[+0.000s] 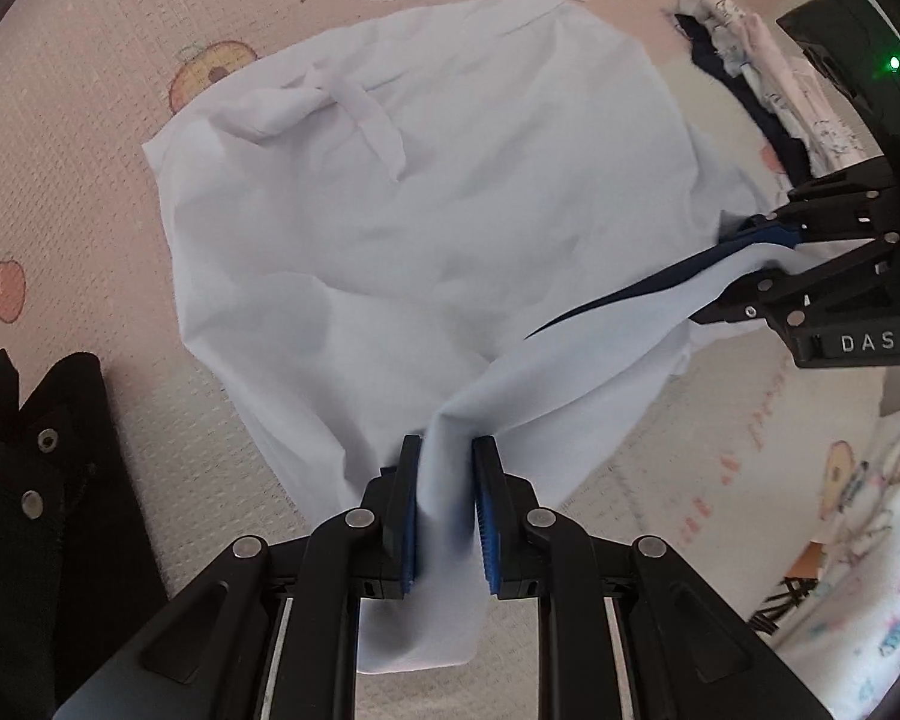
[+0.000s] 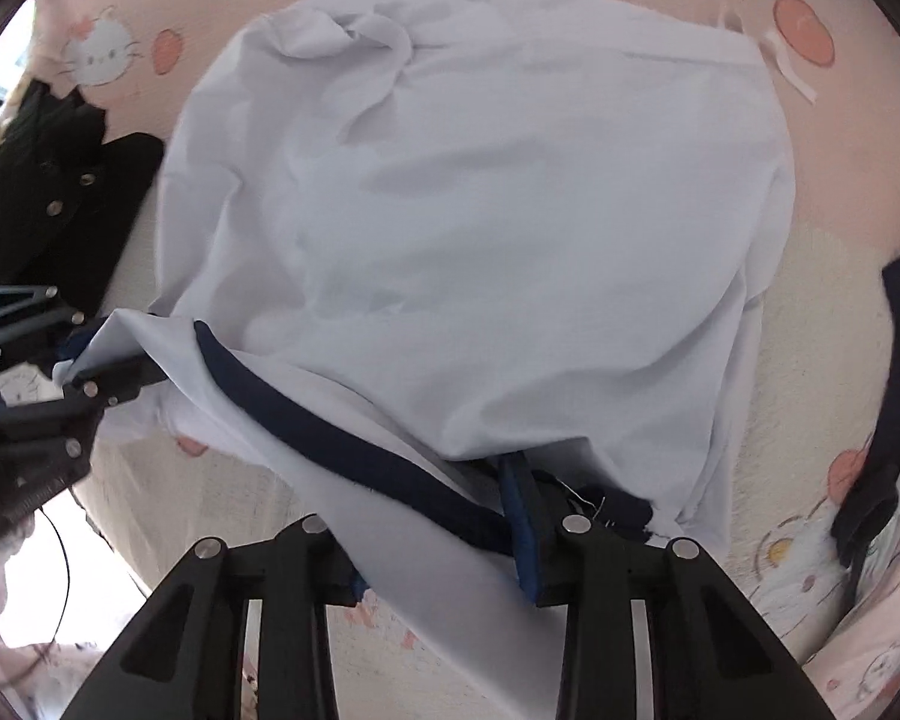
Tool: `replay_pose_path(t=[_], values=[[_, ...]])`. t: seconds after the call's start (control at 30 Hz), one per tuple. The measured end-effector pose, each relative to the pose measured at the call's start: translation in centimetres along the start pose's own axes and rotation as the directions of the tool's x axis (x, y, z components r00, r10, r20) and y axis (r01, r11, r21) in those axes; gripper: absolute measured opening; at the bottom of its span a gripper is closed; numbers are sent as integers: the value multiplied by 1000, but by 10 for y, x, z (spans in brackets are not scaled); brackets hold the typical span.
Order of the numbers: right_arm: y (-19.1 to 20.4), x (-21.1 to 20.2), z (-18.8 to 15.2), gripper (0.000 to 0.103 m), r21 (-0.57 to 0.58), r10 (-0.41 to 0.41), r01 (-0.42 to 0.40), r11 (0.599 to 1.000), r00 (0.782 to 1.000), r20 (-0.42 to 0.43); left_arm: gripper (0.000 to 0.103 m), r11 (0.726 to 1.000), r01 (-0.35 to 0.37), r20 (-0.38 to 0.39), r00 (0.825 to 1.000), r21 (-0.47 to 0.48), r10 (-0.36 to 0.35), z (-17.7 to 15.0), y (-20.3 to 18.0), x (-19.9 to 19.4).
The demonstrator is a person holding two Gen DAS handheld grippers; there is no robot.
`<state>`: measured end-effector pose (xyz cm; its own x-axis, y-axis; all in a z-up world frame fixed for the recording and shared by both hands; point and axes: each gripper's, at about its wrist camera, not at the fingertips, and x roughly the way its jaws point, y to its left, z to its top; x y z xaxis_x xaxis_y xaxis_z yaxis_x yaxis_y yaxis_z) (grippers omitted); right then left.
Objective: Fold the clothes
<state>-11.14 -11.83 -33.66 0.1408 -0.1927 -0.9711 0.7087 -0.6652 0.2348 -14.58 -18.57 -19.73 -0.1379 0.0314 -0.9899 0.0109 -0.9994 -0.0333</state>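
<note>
Looking down the left wrist view, the left gripper (image 1: 444, 510) points forward over the pink cartoon mat (image 1: 90, 138), its two blue pads clamped on a bunched fold of the one white garment (image 1: 426, 198), whose body lies spread on the mat ahead. At right, the right gripper (image 1: 768, 246) reaches in sideways, jaws pinched on the same garment's navy-trimmed edge. One black garment (image 1: 48, 480) with snaps lies at left; one small clothes pile (image 1: 768, 84) sits far right.

Over to the right wrist view: the right gripper (image 2: 450, 546) grips the white garment (image 2: 510, 210) at its navy trim (image 2: 342, 438), cloth draped across its fingers. The left gripper (image 2: 108, 372) holds the lifted edge at left. The black garment (image 2: 60, 180) sits beyond it.
</note>
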Motion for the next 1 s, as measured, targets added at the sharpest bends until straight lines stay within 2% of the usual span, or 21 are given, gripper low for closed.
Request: replay_pose_path(t=[0.13, 0.23, 0.3, 0.37, 0.43, 0.53, 0.63, 0.73, 0.83, 1.0], values=[[-14, 11, -4, 34, 91, 78, -77, 993, 997, -8, 15, 1000, -17, -13, 1000, -13, 17, 2, 3, 18], [-14, 10, -7, 39, 106, 87, -87, 991, 996, 2, 15, 1000, -17, -9, 1000, -15, 17, 2, 5, 20], [-3, 4, -12, 55, 59, 2, -2, 998, 1000, 9, 15, 1000, -17, -6, 1000, -15, 17, 3, 6, 21], [9, -5, -18, 70, 10, -107, 107, 994, 994, 4, 16, 1000, -17, -3, 1000, -16, 17, 3, 7, 22], [18, -17, -26, 71, -26, -185, 186, 982, 983, 8, 16, 1000, -11, 1, 1000, -23, 11, 3, 9, 22], [23, -42, -47, 71, -35, -210, 212, 977, 976, 52, 15, 999, -3, 6, 1000, -34, 3, 2, 13, 22], [28, -68, -76, 71, -29, -220, 227, 974, 964, 149, 15, 999, 6, 12, 1000, -45, -5, 1, 16, 23], [-14, -115, -80, 71, -11, -275, 291, 957, 918, 285, 16, 998, 14, 18, 1000, -56, -13, 0, 19, 23], [-12, -122, -54, 71, 30, -259, 266, 964, 900, 351, 16, 998, 23, 24, 999, -67, -22, 0, 23, 23], [-35, -103, -69, 71, 77, -166, 147, 986, 903, 395, 16, 997, 14, 20, 1000, -75, -12, 1, 25, 24]])
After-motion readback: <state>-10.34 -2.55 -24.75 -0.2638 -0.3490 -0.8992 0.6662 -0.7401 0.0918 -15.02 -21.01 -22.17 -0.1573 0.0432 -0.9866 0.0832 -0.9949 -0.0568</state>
